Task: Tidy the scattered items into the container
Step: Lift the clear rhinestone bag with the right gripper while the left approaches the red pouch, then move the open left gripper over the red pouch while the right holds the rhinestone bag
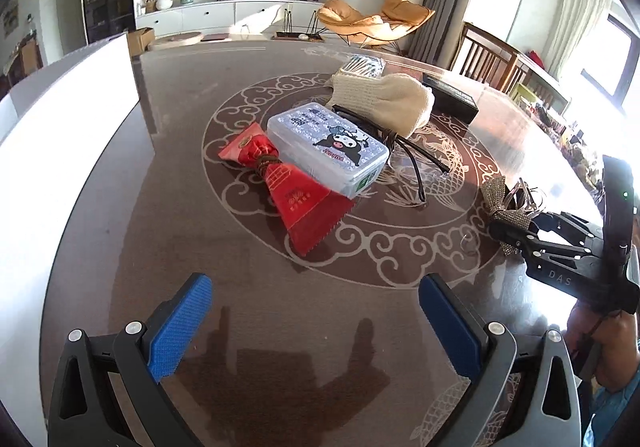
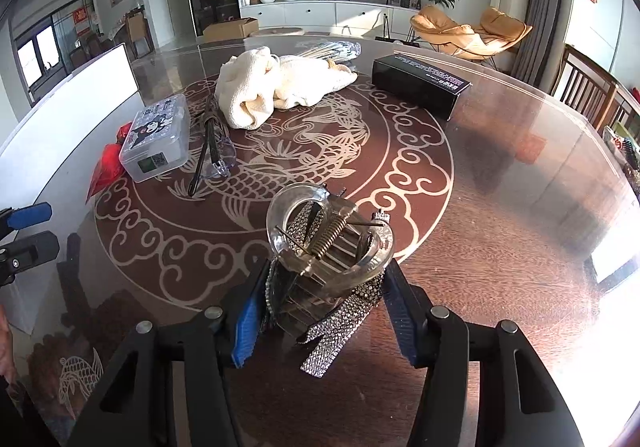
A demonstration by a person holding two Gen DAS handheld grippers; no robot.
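Item held: a clear acrylic claw hair clip with a rhinestone ribbon bow [image 2: 328, 247], clamped between the blue-padded fingers of the right gripper [image 2: 320, 311]. Its spring hinge ran roughly from 8 o'clock to 2 o'clock across the fingers, and the ribbon tails hung down toward 6 o'clock. It appeared lifted just clear of the glass-topped round table with a carp-and-cloud pattern [image 2: 500, 207].

Destination: the white rectangular container [image 2: 68, 115] stood at about 10 o'clock from the right gripper, well apart, with its tall wall facing the table centre (interior not visible in either view).

Left gripper [image 1: 316, 323]: fingers spread wide and holding nothing, low over the table. The white container lay at its 10 o'clock and was nearer to this hand than to the right.

Still scattered, between the two:
- a clear lidded plastic box with a cartoon sticker [image 1: 328, 145], resting on a red foil packet tied at the waist [image 1: 288, 187]
- clear safety glasses with black arms [image 2: 212, 151]
- cream knitted gloves [image 2: 280, 87]
- a black oblong carton [image 2: 420, 81]
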